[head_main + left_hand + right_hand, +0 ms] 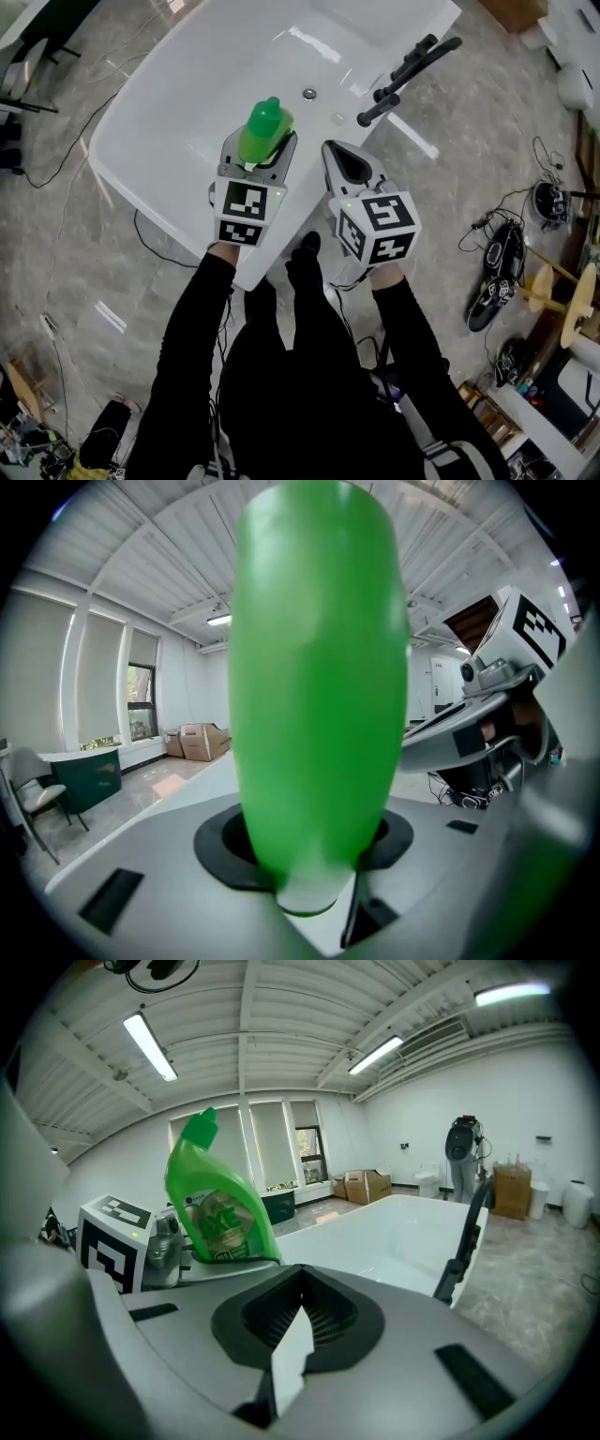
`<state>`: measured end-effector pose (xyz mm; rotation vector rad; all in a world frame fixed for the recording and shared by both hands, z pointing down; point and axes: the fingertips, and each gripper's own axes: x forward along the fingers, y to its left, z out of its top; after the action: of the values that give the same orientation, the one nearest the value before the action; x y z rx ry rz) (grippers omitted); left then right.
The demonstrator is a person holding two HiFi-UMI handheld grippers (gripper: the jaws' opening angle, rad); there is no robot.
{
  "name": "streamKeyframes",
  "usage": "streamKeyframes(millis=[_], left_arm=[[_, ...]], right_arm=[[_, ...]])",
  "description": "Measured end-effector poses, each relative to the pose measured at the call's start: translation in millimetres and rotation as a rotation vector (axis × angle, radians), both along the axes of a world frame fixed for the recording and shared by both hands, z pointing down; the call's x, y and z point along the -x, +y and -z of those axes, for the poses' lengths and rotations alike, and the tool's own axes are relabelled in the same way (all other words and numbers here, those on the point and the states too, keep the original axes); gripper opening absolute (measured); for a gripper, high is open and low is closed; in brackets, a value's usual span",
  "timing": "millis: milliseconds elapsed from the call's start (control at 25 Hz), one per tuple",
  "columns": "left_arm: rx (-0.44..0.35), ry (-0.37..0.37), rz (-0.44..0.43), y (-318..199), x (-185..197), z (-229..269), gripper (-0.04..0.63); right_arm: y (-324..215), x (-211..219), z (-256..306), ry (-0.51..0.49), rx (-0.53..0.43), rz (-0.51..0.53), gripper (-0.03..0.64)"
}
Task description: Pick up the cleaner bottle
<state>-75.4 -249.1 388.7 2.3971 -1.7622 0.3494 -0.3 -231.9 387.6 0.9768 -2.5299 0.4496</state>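
The green cleaner bottle (265,129) stands upright between the jaws of my left gripper (258,142), which is shut on it and holds it above the near rim of the white tub (169,103). In the left gripper view the bottle (319,686) fills the middle of the picture. My right gripper (349,167) hovers just right of it, jaws together with nothing between them. The right gripper view shows the bottle (217,1206) with its label at the left, beside my right gripper's (298,1330) closed pads.
A black faucet (408,70) sits on the tub's far right rim, and a drain (309,94) is on its floor. Cables and black gear (497,272) lie on the marble floor at the right, near wooden parts (562,300).
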Motion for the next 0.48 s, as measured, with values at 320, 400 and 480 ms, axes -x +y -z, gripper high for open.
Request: streamKeyframes(millis=[320, 400, 480], left_arm=[[0.005, 0.003, 0.055, 51, 44, 13, 0.198], [0.006, 0.005, 0.065, 63, 54, 15, 0.198], [0.005, 0.002, 0.075, 73, 62, 18, 0.198]], right_arm=[[38, 40, 14, -0.008, -0.026, 0.051, 0.002], [47, 49, 16, -0.007, -0.029, 0.063, 0.002], [54, 56, 18, -0.008, -0.033, 0.074, 0.002]])
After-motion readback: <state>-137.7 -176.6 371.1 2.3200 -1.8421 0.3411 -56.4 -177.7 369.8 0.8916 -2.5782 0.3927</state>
